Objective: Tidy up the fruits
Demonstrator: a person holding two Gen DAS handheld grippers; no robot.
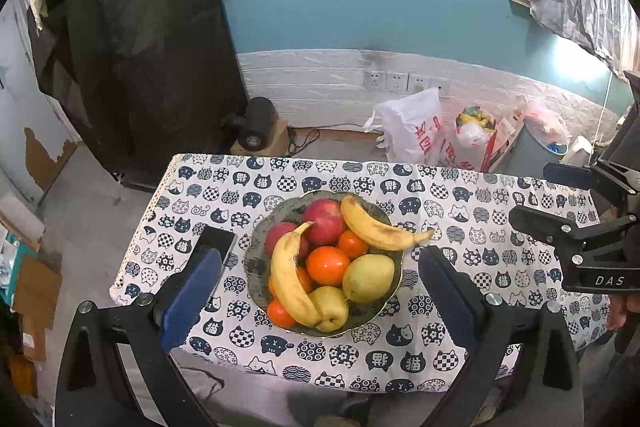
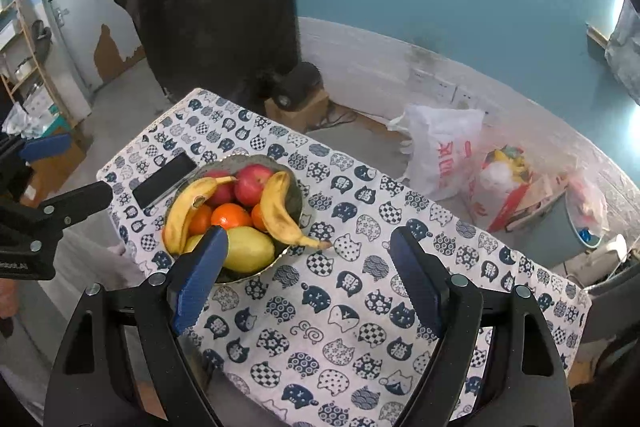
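A patterned bowl point(image 1: 256, 267) sits on the cat-print tablecloth point(image 1: 440, 355) and holds two bananas point(image 1: 290, 275), red apples point(image 1: 324, 219), several oranges point(image 1: 327, 265) and two yellow-green pears point(image 1: 368, 277). My left gripper point(image 1: 320, 287) is open and empty, above the bowl, its pads either side of it. My right gripper point(image 2: 308, 267) is open and empty, over bare cloth to the right of the bowl point(image 2: 298, 197); it also shows at the right edge of the left wrist view point(image 1: 560, 203). One banana point(image 2: 280, 215) hangs its tip over the bowl's rim.
A black phone point(image 2: 164, 181) lies on the cloth left of the bowl. Beyond the table's far edge are white plastic bags point(image 1: 412, 131), a grey bin point(image 2: 560, 231) and a black speaker on a box point(image 1: 256, 127). A dark curtain point(image 1: 152, 39) hangs at the left.
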